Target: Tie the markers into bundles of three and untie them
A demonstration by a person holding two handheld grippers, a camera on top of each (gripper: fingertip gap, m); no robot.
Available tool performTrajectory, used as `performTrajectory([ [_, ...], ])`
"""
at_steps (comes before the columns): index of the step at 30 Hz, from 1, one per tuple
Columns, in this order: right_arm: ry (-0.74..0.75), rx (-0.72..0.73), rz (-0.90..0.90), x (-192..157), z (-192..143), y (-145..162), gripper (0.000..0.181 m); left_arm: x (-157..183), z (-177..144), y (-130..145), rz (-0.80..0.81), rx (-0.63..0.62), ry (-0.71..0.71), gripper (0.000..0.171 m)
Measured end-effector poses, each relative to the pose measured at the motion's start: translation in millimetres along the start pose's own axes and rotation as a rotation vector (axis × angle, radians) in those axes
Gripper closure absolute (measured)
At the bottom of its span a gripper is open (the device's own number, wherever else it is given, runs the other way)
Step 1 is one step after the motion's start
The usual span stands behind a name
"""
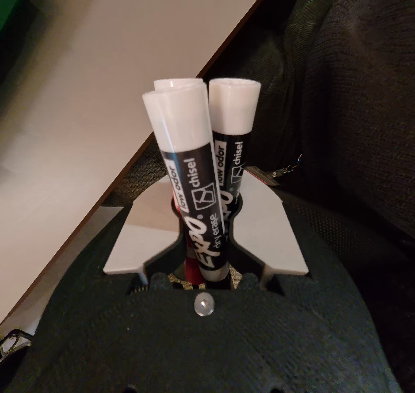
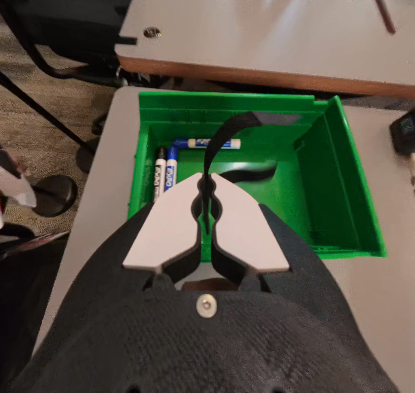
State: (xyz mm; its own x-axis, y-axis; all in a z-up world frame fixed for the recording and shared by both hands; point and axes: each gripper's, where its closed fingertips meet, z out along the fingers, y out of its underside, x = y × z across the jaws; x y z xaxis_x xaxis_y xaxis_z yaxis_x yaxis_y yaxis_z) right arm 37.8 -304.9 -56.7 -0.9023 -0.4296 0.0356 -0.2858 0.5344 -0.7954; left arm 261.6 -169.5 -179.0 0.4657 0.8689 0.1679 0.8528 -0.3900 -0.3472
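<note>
My left gripper (image 1: 206, 202) is shut on a bundle of three dry-erase markers with black labels, their white ends pointing away from the camera. The front marker (image 1: 190, 180) leans against the right one (image 1: 231, 108), and the third (image 1: 177, 84) peeks out behind. A red part shows low between the jaws. My right gripper (image 2: 207, 176) is shut on a thin black strap (image 2: 221, 135) that curls up over a green bin (image 2: 336, 180). In the bin lie a black marker (image 2: 160, 171) and a blue marker (image 2: 171, 171) side by side, and another blue marker (image 2: 195, 143) along the back wall.
The bin stands on a grey table (image 2: 101, 180). A second table with a brown edge (image 2: 247, 72) lies behind it. A black device (image 2: 404, 132) sits at the right. Chair bases (image 2: 56, 193) stand on the carpet at the left. The left view shows a table edge (image 1: 157, 130) and dark fabric (image 1: 348, 90).
</note>
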Motion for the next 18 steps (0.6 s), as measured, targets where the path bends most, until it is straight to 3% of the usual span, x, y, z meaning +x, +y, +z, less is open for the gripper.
performTrajectory([
  [2,0.162,0.152,0.022,32,-9,-27,0.179,0,2,1,0.001,-0.009,0.003,0.128],
  [3,0.217,0.141,0.031,45,-10,-30,0.179,0,2,2,0.001,-0.011,0.003,0.128],
  [6,0.126,-0.129,0.018,44,16,-2,0.179,0,0,2,-0.004,-0.002,0.003,0.128],
  [8,0.142,-0.05,-0.023,46,20,-16,0.179,-1,-1,1,-0.007,0.003,0.003,0.128],
  [10,-0.001,-0.038,0.007,27,25,-24,0.179,0,0,3,-0.01,0.005,0.008,0.128],
  [11,-0.095,-0.073,0.022,14,30,-21,0.179,-1,0,3,-0.012,0.003,0.009,0.128],
  [15,-0.048,-0.393,-0.015,22,53,24,0.179,-1,3,3,-0.012,-0.004,0.017,0.128],
  [18,-0.107,-0.417,0.018,12,72,25,0.177,0,4,4,-0.011,-0.01,0.02,0.128],
])
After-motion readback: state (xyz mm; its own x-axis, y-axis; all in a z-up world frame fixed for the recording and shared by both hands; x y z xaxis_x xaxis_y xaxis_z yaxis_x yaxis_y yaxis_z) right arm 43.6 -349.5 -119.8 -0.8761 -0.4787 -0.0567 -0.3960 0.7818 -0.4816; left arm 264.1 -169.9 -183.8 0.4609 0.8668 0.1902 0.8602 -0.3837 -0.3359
